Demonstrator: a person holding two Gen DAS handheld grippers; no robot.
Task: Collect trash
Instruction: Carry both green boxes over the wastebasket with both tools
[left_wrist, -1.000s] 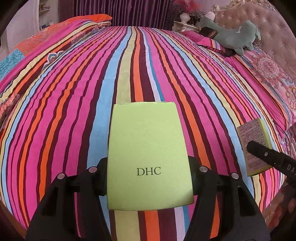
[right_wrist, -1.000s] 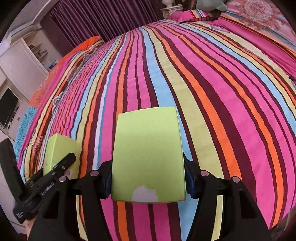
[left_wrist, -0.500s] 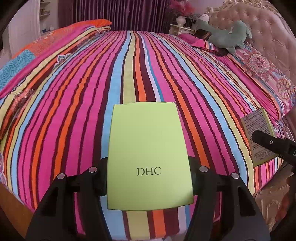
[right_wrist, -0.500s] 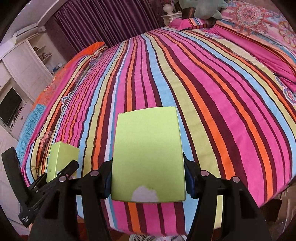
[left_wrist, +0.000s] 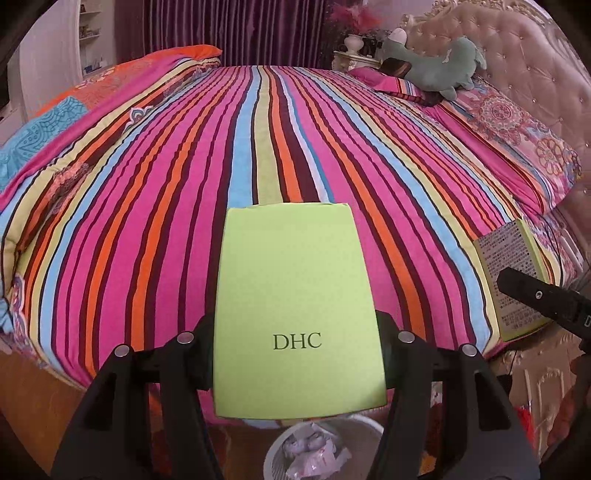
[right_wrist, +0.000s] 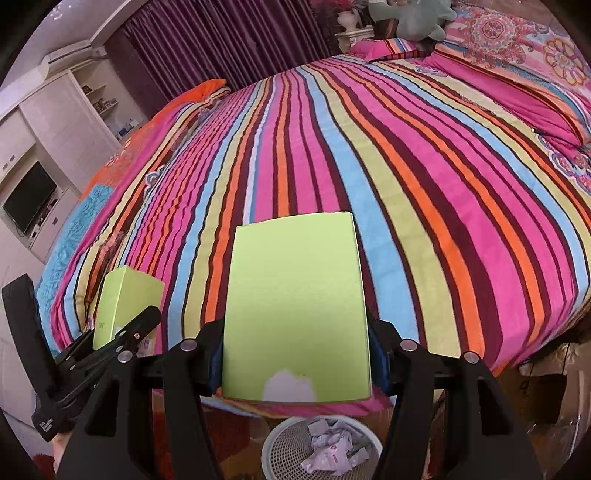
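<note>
My left gripper is shut on a lime-green box marked DHC, held over the near edge of the striped bed. My right gripper is shut on a second lime-green box with a torn white patch at its near end. Each box also shows in the other view: the right one at the right edge with printed text, the left one at lower left. A white mesh waste bin holding crumpled paper stands on the floor just below both boxes; the bin also shows in the left wrist view.
The bed with its striped cover fills both views. A green plush toy and pillows lie by the tufted headboard. A white cabinet with a dark screen stands at left.
Both grippers have drawn back from over the bed to its near edge, each still holding its box. The waste bin has come into view below them.
</note>
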